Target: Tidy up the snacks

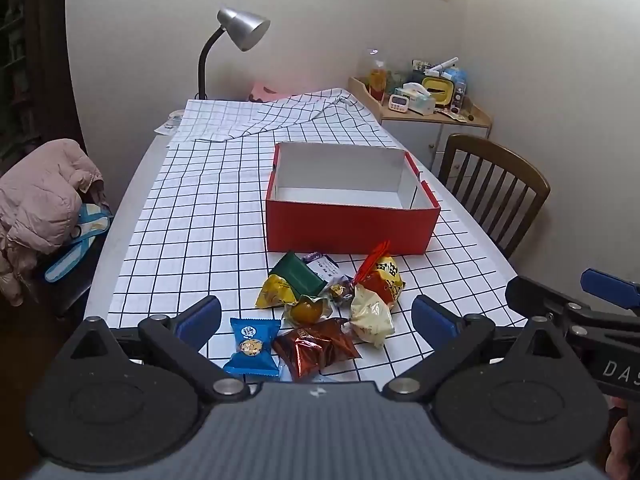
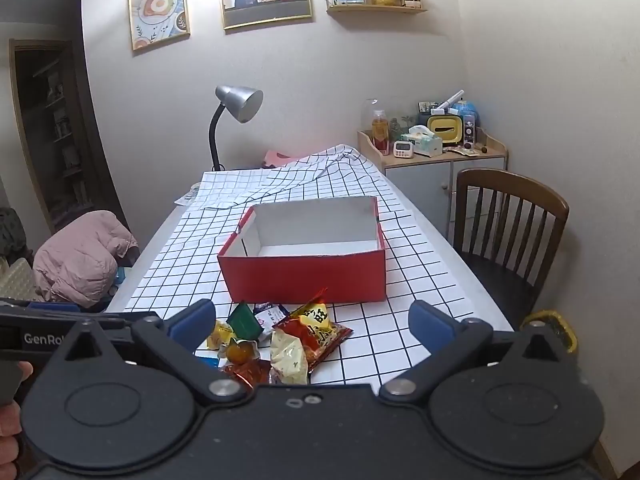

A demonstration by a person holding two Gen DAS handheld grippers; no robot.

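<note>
A red box (image 1: 352, 222) with a white, bare inside stands on the checked tablecloth; it also shows in the right wrist view (image 2: 304, 278). A pile of snack packets lies in front of it: a blue cookie packet (image 1: 253, 346), a brown foil packet (image 1: 316, 347), a green packet (image 1: 298, 276), a yellow packet (image 1: 274, 292), a cream packet (image 1: 372, 316) and a red-and-yellow packet (image 2: 318, 330). My left gripper (image 1: 318, 318) is open above the pile. My right gripper (image 2: 312, 322) is open above the pile, holding nothing.
A grey desk lamp (image 1: 236, 36) stands at the table's far end beside a folded part of the cloth (image 1: 276, 116). A wooden chair (image 1: 494, 184) is on the right, a pink jacket (image 1: 44, 200) on the left. A cluttered cabinet (image 2: 436, 152) stands in the corner.
</note>
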